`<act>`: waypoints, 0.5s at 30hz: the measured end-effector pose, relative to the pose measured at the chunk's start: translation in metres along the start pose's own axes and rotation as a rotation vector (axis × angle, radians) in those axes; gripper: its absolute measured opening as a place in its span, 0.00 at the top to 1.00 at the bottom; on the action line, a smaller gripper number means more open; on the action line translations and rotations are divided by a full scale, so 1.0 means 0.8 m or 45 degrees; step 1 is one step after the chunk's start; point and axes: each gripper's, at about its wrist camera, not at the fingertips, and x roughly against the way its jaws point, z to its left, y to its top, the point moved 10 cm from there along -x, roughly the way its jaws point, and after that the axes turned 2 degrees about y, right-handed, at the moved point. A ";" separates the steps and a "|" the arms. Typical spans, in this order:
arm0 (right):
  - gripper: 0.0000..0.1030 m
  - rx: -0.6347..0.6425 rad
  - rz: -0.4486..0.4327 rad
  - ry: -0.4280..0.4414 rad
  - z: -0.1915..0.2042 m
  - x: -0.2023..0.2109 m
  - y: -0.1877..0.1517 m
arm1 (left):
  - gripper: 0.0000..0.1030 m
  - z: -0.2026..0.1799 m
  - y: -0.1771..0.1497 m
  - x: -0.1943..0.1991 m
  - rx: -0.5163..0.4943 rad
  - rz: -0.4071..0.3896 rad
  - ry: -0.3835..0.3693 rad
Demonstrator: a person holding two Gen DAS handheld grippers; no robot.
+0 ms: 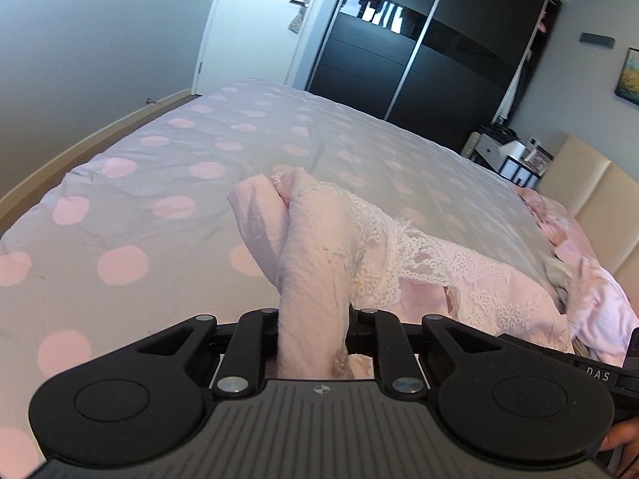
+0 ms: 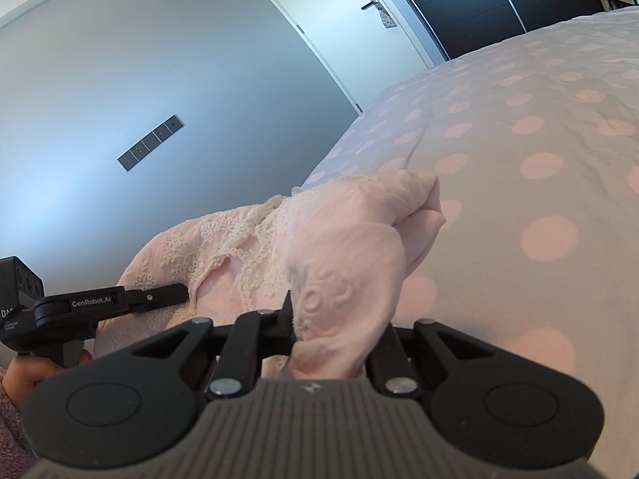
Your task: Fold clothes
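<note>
Lifting a Pink Garment Over the Bed

Left wrist: the left gripper [image 1: 313, 319] is clenched on a bunched fold of the pink lace-trimmed garment [image 1: 399, 247], above the polka-dot bedspread [image 1: 159, 167].

Right wrist: the right gripper [image 2: 333, 331] clamps another bunch of that garment.

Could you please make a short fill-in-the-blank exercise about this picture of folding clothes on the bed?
1. Both the left gripper and the right gripper are shut on a pink garment trimmed with white ____.
2. The bedcover is grey with pink ____.
3. The wardrobe beyond the bed has dark sliding ____.

Missing words: lace; dots; doors
</note>
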 end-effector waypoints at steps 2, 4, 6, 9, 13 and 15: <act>0.85 0.001 0.004 0.010 -0.003 -0.036 0.010 | 0.87 0.025 0.013 -0.023 0.027 -0.008 0.008; 0.85 -0.010 0.013 0.012 -0.009 -0.070 0.017 | 0.87 0.047 0.022 -0.045 0.044 -0.006 0.019; 0.85 -0.019 0.014 0.012 -0.014 -0.104 0.020 | 0.87 0.068 0.027 -0.069 0.050 0.003 0.037; 0.85 -0.032 0.029 0.004 -0.026 -0.149 0.017 | 0.87 0.098 0.031 -0.105 0.050 0.022 0.065; 0.85 -0.029 0.043 -0.020 -0.048 -0.186 0.004 | 0.87 0.124 0.029 -0.150 0.016 0.045 0.077; 0.85 -0.033 0.050 -0.033 -0.059 -0.200 -0.001 | 0.87 0.130 0.024 -0.166 -0.010 0.052 0.065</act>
